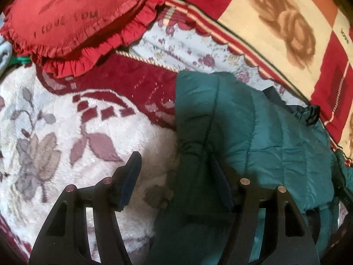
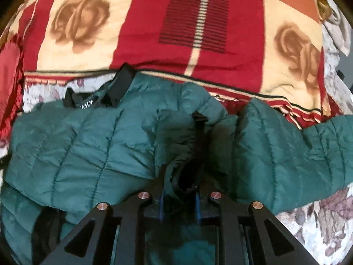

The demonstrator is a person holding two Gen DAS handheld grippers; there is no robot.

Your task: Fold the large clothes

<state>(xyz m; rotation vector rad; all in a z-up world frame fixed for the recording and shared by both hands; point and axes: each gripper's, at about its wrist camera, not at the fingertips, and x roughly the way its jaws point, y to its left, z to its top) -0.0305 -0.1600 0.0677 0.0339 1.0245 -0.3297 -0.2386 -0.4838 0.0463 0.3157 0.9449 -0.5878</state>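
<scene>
Green puffer jacket on floral blanket

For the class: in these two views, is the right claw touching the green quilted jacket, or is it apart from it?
Touching. The right wrist view shows the right claw with bunched fabric of the green quilted jacket pinched between its blue pads.

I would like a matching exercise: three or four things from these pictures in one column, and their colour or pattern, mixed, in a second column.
Things:
1. puffer jacket
2. frilled cushion
3. fleece blanket
4. checked blanket

Descriptions:
A. red with a ruffled edge
B. dark green, quilted
C. red and cream squares with brown roses
D. white with leaf pattern

Pairs: 1-B, 2-A, 3-D, 4-C
</scene>
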